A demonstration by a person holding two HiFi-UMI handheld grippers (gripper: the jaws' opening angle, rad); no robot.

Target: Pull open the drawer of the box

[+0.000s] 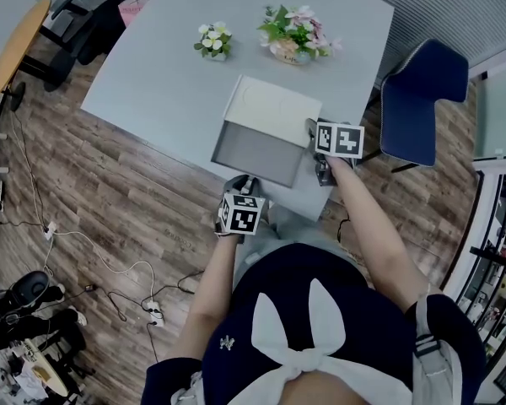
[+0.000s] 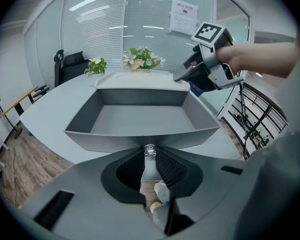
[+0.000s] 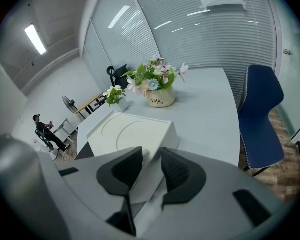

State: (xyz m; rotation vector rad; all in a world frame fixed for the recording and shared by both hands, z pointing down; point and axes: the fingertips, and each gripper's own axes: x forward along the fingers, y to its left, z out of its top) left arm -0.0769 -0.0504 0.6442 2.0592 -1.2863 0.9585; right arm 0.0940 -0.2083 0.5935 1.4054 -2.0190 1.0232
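Note:
A white box (image 1: pixel 272 106) lies near the front edge of the pale table (image 1: pixel 160 83). Its grey drawer (image 1: pixel 260 152) stands pulled out toward me, hollow and empty in the left gripper view (image 2: pixel 140 118). My left gripper (image 1: pixel 245 181) is shut on the small knob (image 2: pixel 149 150) at the middle of the drawer's front. My right gripper (image 1: pixel 311 128) is closed on the box's near right corner. In the right gripper view the white box (image 3: pixel 127 134) has its edge wedged between the pads. The right gripper (image 2: pixel 184 76) also shows beyond the drawer in the left gripper view.
Two flower pots stand behind the box, a small one (image 1: pixel 213 42) and a larger one (image 1: pixel 293 36). A blue chair (image 1: pixel 420 99) is at the table's right. Cables and a power strip (image 1: pixel 152 310) lie on the wooden floor at the left.

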